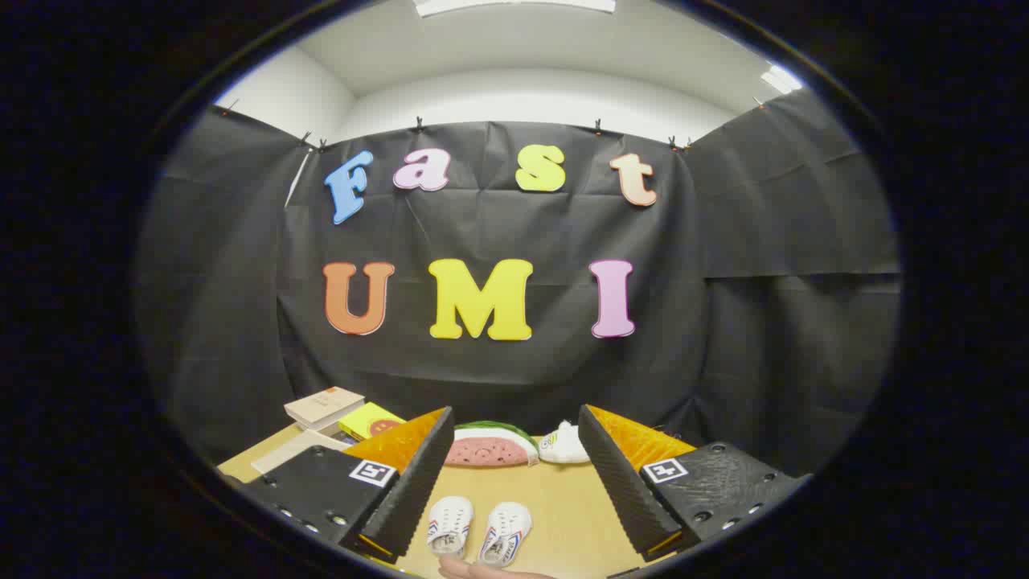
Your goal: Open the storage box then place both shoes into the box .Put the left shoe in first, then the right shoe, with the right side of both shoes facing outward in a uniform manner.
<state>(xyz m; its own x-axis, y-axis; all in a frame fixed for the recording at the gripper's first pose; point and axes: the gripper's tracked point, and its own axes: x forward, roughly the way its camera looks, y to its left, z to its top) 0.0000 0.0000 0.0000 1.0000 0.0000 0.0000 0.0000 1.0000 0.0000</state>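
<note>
Shoes: I see a white left shoe (449, 524) and a white right shoe (506, 532) side by side on the wooden table (563, 507), long axes running away from me, toes toward the far wall.
Gripper (511, 474): my jaws stand wide apart, gripping nothing; both shoes lie between the fingers.
Hand: a fingertip (482, 570) shows just below the shoes.
Beyond: a watermelon-slice cushion (490, 446), a white plush toy (564, 444).
Left side: stacked books (325, 406), a yellow box (370, 420).

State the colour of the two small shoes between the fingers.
White, with red-and-blue side stripes: the pair of small shoes, in the gripper view.
</note>
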